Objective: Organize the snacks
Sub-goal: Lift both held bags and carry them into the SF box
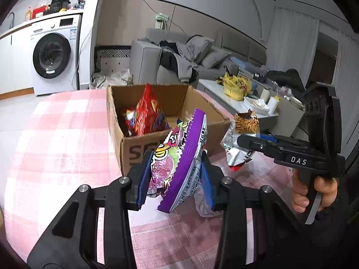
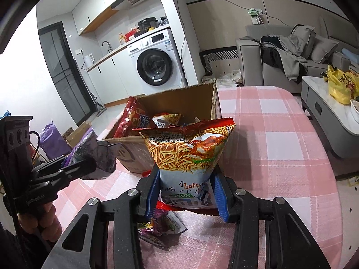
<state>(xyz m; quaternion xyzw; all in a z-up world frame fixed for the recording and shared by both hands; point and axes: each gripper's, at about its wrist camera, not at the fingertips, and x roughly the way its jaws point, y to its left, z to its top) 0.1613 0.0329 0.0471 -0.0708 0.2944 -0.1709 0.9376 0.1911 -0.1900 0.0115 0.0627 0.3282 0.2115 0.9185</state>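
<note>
My left gripper (image 1: pixel 176 174) is shut on a purple snack bag (image 1: pixel 186 157), held just in front of the open cardboard box (image 1: pixel 143 144). My right gripper (image 2: pixel 187 194) is shut on an orange and white bag of snack sticks (image 2: pixel 190 154), lifted above the pink checked tablecloth (image 2: pixel 269 145). The same orange bag (image 1: pixel 243 134) shows in the left wrist view, right of the box, in the right gripper (image 1: pixel 246 140). Inside the box stand a red bag (image 1: pixel 149 114) and other packets (image 2: pixel 166 120). Another purple packet (image 2: pixel 157 228) lies on the cloth under the right gripper.
A hand (image 1: pixel 314 192) holds the right gripper's handle. Beyond the table stand a washing machine (image 2: pixel 154 65), a grey sofa (image 2: pixel 280 53) with clothes, and a low white table (image 2: pixel 332 112) with a yellow bag (image 2: pixel 341 84).
</note>
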